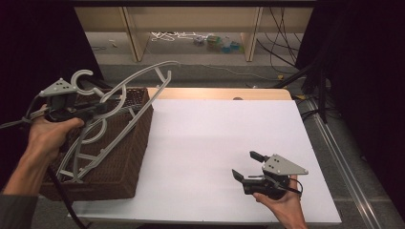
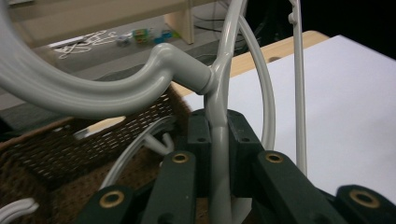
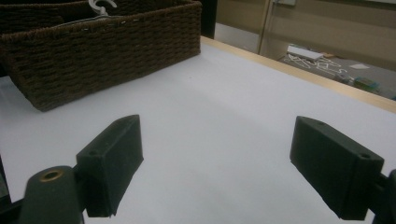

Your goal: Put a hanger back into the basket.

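At the left of the high view, the left gripper (image 1: 98, 108) is clenched on a pale grey plastic clothes hanger (image 1: 138, 81), its jaws pinching the hanger's thin bar just below the neck where the hook joins. In the left gripper view the same grey bar (image 2: 218, 154) runs straight up between the two black pads, which press on it from both sides. The hanger tilts up and to the right, its upper arm reaching toward the top centre of the high view, above the basket's rim — its lower end is down among the others in the basket.

The dark brown woven wicker basket (image 1: 129, 157) sits at the lower left of the white-topped desk (image 1: 219, 138), with more grey hangers (image 1: 83, 157) leaning inside it. In the right gripper view the basket (image 3: 107, 51) fills the upper left of the frame, a white hook just showing over its rim.

The right gripper (image 1: 244, 165) is at the lower right of the high view, held in the person's hand just over the bare white desk, well apart from the basket. Its jaws stand released and wide, nothing between them — the right gripper view shows the two black pads (image 3: 112, 163) far apart with the white surface between.
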